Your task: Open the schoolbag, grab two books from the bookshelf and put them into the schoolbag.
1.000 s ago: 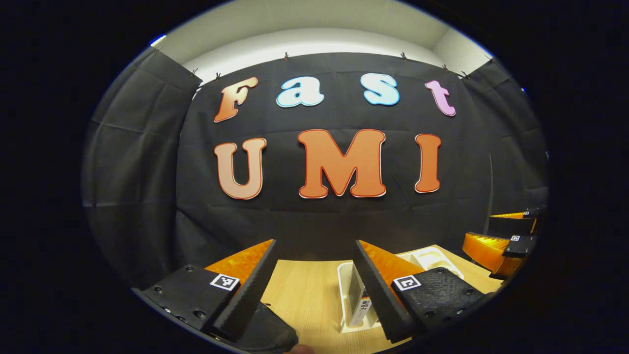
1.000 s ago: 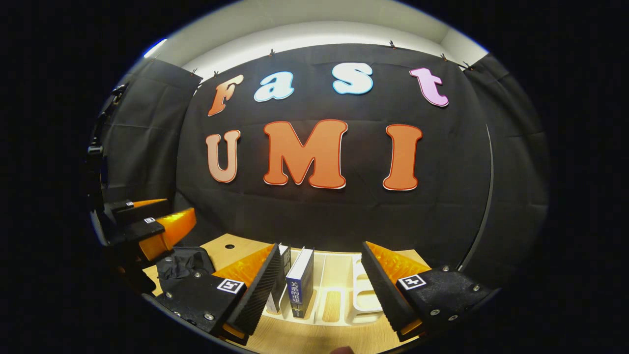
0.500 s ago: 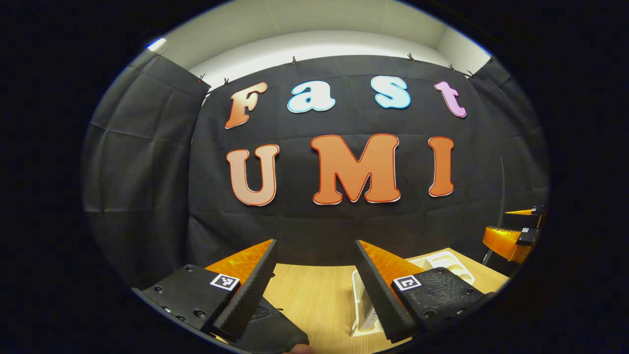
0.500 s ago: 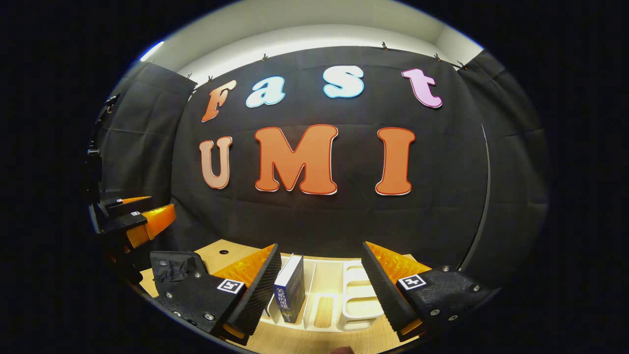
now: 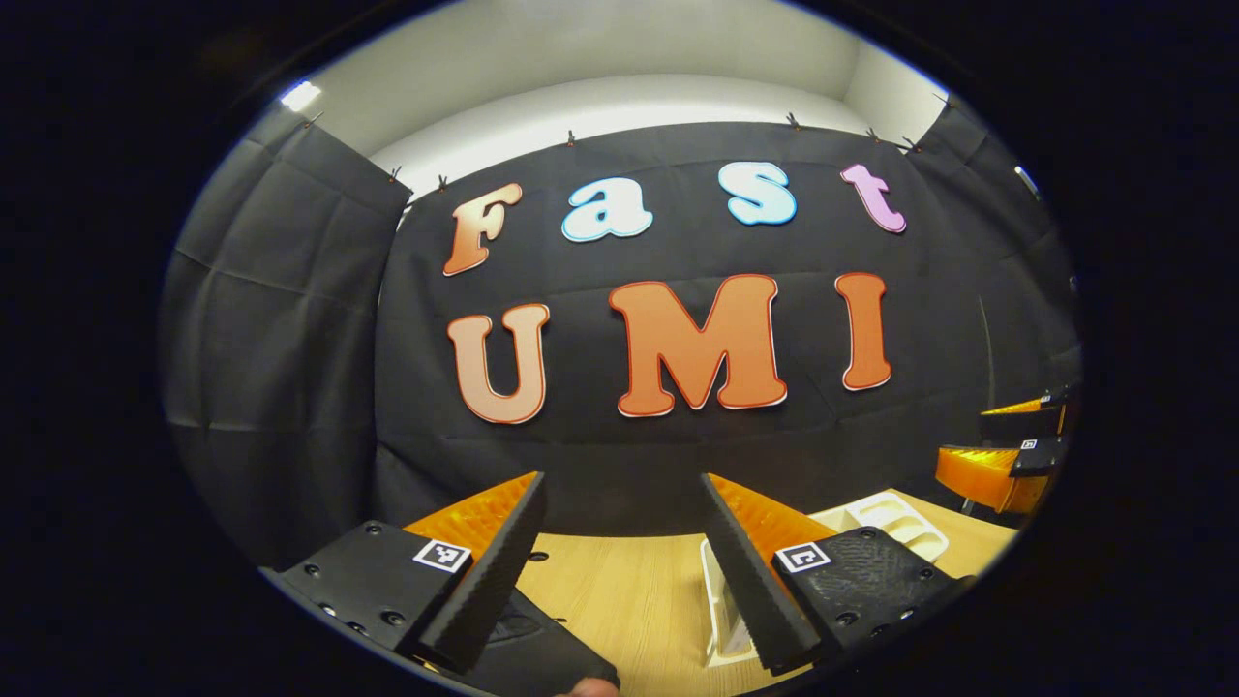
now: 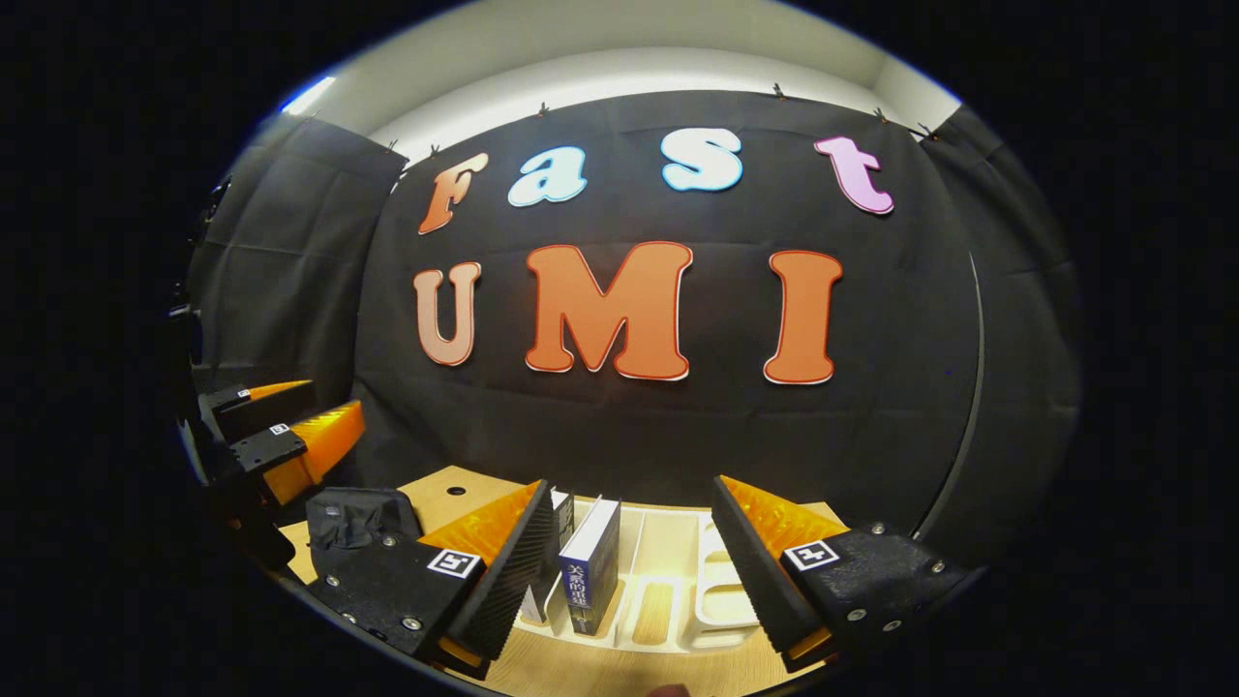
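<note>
Pale wood grain of the desk runs under both of your tools. Your right hand-held gripper hangs with its fingers spread wide and nothing between them — just beyond them the white slotted plastic bookshelf stands on the desk, with a dark blue upright book and a second white-edged book beside it in its left slots. The black fabric schoolbag lies to the left of the rack. Your left hand-held gripper is likewise spread apart and empty — the schoolbag's dark cloth sits just below its left finger.
</note>
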Demonstrator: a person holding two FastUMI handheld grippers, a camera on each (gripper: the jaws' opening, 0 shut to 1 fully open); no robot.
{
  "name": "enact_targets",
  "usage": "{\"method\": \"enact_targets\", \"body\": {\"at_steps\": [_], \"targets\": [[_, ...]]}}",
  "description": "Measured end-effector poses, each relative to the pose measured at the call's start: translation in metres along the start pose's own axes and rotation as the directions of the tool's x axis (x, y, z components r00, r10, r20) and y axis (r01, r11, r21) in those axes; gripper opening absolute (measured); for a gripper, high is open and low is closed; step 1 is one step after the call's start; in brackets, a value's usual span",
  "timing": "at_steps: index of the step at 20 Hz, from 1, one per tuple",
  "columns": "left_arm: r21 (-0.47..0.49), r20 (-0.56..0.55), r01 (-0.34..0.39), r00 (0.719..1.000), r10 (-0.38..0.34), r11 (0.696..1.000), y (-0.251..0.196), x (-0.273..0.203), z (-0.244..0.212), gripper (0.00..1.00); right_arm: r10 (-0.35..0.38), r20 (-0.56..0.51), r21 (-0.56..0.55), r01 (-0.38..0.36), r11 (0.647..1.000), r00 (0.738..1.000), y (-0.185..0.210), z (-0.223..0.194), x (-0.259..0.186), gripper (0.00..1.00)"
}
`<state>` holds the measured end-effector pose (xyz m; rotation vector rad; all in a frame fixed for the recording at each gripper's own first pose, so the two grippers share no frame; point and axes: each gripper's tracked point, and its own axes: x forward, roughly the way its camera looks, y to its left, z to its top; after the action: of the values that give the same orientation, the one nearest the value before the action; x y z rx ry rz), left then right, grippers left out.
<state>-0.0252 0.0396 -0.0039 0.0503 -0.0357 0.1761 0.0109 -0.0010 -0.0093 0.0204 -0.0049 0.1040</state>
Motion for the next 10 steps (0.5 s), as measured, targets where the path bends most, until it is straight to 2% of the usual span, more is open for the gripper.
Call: {"method": "enact_targets", "body": {"at_steps": [4, 10], "targets": [[0.028, -0.046, 0.009, 0.999, -0.007, 1.0, -0.001, -0.002, -0.02, 0.99, 0.026, -0.028, -0.023, -0.026, 0.999, 0.999, 0.008, -0.01, 0.002, 0.98], [0.171, -0.141, 0.011, 0.99, 0.013, 0.985, 0.004, -0.01, -0.077, 0.99, 0.028, -0.042, -0.029, -0.029, 0.999, 0.999, 0.002, -0.015, 0.007, 0.98]]}}
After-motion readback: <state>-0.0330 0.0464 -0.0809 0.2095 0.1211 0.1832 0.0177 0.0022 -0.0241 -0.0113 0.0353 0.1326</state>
